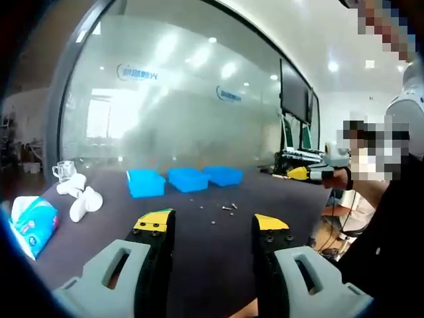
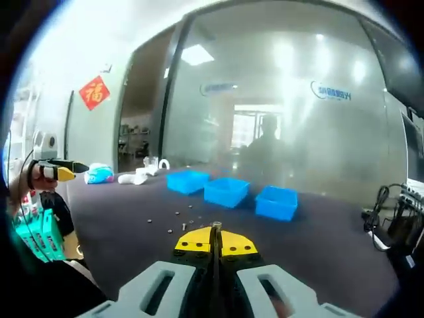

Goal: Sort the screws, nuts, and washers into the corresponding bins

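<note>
**Both hand-held grippers raised off the tabletop, hardware unsorted**

The left hand-held gripper (image 1: pixel 213 228) is held with its yellow-tipped jaws spread wide and nothing between them, which suits an approach to a small part rather than a carry. The right hand-held gripper (image 2: pixel 215 242) has its jaws pressed together; a tiny dark tip shows at their meeting line, but it is too small to say whether a part is pinched there. Each gripper sits well back from the work, near the tabletop's (image 1: pixel 212 265) edge, so this looks like a poised or starting position.

Ahead of the jaws, the loose screws, nuts and washers (image 2: pixel 180 222) lie scattered on the dark tabletop, between the grippers and the three blue bins (image 2: pixel 226 191). The bins stand in a row just beyond the hardware, close together, probably so that each kind of part has a short trip to its bin. What lies inside them cannot be made out.

Off to one side, apart from the sorting area, rest a tissue pack (image 1: pixel 30 222), some white objects (image 1: pixel 79 195) and a clear glass cup (image 1: pixel 64 170).
</note>
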Motion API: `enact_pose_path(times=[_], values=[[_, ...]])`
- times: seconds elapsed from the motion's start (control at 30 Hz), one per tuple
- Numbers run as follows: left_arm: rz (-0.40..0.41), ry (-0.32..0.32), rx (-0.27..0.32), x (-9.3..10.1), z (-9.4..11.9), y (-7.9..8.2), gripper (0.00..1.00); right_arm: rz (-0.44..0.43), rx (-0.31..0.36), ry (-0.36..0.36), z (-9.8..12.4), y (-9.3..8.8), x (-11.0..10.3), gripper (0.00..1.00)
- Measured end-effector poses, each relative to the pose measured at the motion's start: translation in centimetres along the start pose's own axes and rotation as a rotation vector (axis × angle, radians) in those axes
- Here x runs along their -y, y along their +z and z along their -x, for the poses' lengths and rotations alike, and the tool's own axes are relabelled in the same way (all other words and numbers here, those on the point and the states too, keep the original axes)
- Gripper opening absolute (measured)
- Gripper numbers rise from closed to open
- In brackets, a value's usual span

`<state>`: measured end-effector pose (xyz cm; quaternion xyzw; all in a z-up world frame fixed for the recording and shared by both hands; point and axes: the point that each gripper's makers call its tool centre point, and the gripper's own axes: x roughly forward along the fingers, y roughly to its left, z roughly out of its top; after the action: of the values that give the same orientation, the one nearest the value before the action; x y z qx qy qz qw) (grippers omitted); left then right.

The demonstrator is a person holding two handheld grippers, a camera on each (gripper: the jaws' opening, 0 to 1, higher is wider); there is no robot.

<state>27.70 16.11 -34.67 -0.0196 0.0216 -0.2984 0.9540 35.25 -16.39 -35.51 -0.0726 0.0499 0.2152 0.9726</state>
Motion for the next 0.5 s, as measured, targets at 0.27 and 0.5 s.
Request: enact_pose_path(times=[0.27, 0.5], values=[[0.004, -0.003, -0.005, 0.1, 0.3, -0.4, 0.46, 0.014, 0.033, -0.051, -2.4, 2.2, 2.7, 0.0], [0.012, 0.007, 0.001, -0.2, 0.6, -0.5, 0.46, -0.005, 0.063, -0.108, -5.4, 3.9, 5.6, 0.0]])
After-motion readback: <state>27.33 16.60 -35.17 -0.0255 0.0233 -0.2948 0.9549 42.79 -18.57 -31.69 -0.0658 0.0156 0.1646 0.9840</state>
